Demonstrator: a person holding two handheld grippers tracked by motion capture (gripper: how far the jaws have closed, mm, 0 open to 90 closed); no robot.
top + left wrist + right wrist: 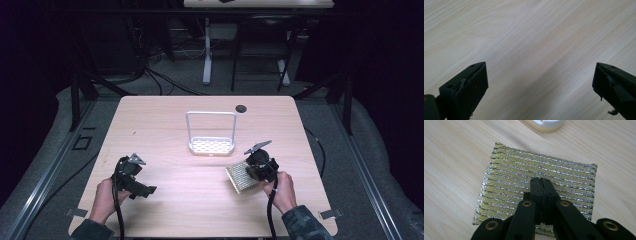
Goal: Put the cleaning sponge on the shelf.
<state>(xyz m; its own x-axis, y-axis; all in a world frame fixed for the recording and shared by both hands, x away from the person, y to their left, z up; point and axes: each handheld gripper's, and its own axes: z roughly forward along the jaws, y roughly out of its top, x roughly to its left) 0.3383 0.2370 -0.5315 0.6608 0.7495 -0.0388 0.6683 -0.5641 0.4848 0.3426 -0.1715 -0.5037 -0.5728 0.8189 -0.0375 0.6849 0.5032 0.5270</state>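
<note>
Pale wooden table (pixel 165 120): white rack (pixel 210 145), gold scouring pad (pixel 239 177).

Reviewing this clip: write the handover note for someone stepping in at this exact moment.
Left gripper: jaws wide apart, nothing between them, over bare table at the near left.
Right gripper: jaws closed together over the gold-and-silver striped scouring pad; whether they pinch its fabric or just press on it cannot be told.
The pad sits at the near right of the table, just in front of the white holder with the tall wire handle, and apart from it.
Done: right gripper brought onto the pad.
Left: probably moving the pad into the holder's perforated tray, which has nothing in it yet.
</note>
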